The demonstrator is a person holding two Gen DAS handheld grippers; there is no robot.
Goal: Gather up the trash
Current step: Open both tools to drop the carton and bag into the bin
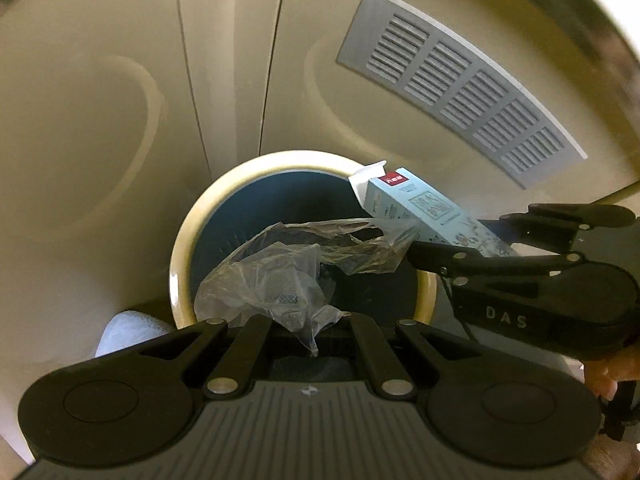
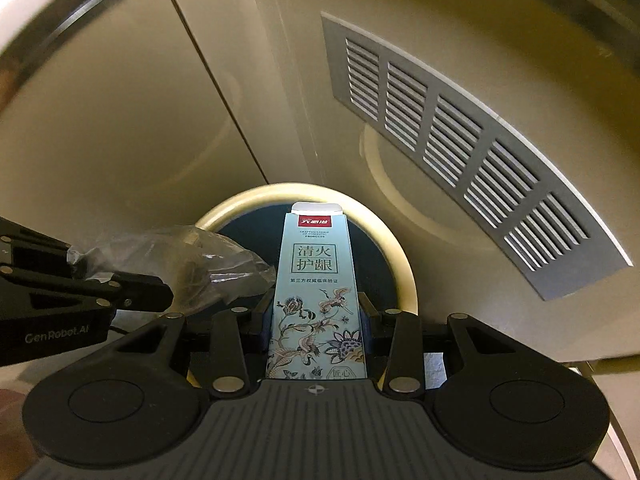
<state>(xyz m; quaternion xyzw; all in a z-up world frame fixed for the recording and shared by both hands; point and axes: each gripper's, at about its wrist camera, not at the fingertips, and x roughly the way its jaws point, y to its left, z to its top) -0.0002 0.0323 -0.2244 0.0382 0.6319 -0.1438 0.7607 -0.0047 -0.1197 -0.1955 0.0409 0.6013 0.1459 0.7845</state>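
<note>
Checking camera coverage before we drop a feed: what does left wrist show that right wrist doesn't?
Only left wrist: the right gripper side-on clamping the box, and the plastic bag spread over the bin mouth.

Only right wrist: the toothpaste box face-on with readable print, and the left gripper from outside, shut on the bag.

Both: the round bin with its cream rim and dark inside, the grey vent grille, the beige cabinet doors.

"清火护龈" on box (image 2: 316,300), "DAS" on tongs (image 1: 460,232)
</note>
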